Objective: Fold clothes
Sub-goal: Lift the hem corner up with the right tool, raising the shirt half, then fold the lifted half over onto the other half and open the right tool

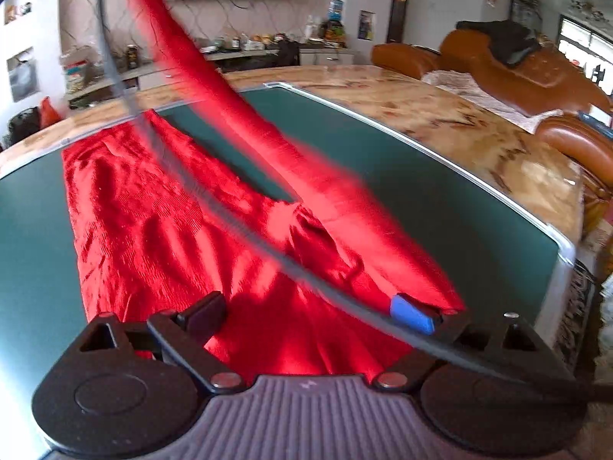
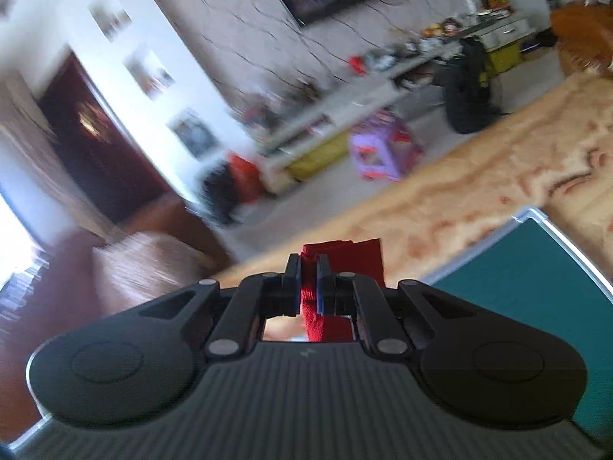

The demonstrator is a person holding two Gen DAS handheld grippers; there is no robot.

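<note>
With the right tool [image 2: 308, 268] clenched on a lifted leg of the red trousers [image 1: 153, 211] and the left tool [image 1: 318, 306] released above them, the fold is underway; next, lay that leg across the worktop [image 1: 421, 176].

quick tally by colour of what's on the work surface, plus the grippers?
Red: 1, the red garment, spread on the mat with one strip lifted.
Green: 1, the green mat on the marbled table.
Black: 2, the left gripper, jaws wide over the cloth, and the right gripper, clamped on a red fold.
Total: 4.
</note>
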